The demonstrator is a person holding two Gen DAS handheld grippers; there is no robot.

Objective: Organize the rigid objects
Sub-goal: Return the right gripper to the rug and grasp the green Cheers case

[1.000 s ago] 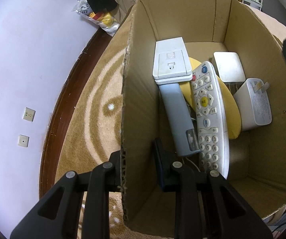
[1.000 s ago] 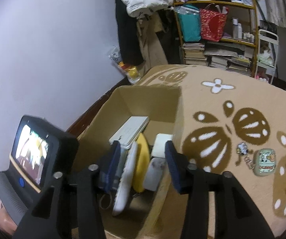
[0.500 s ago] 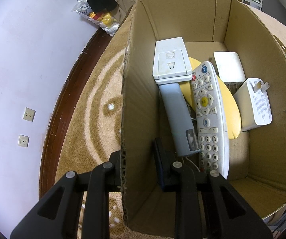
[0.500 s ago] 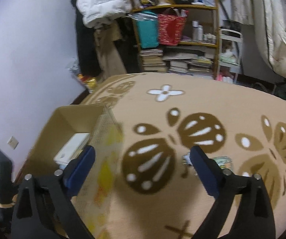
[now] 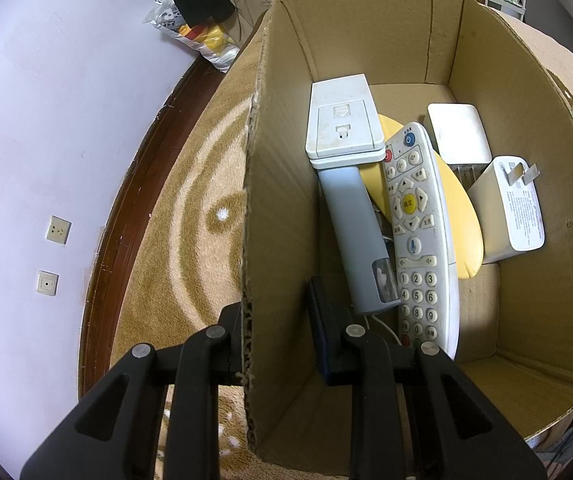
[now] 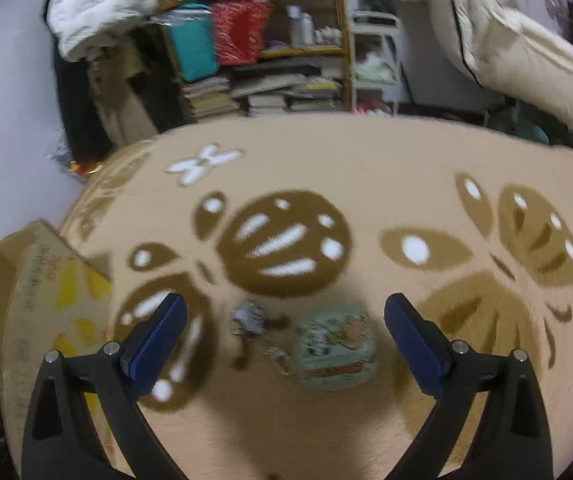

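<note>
The left tongs (image 5: 274,332) straddle the cardboard box (image 5: 526,128) wall, nearly closed on it. The right tongs (image 6: 285,344) hang wide open and empty above a small tin (image 6: 336,350) lying on the carpet (image 6: 366,184). The keychain (image 6: 248,320) lies just beside the tin, so a careless closing could snag its chain. Inside the box, a remote (image 5: 418,236) leans among chargers.

One cardboard box (image 5: 366,36) holds six visible things: one white remote control (image 5: 420,236), one grey remote (image 5: 356,236), one white switch plate (image 5: 342,120), one yellow oval object (image 5: 462,216), one white charger plug (image 5: 516,208) and one white square block (image 5: 458,140). On the carpet (image 6: 366,168) to its right lie two things: one green tin (image 6: 336,346) and one small keychain charm (image 6: 248,318). The wall to the left carries two sockets (image 5: 59,230).
</note>
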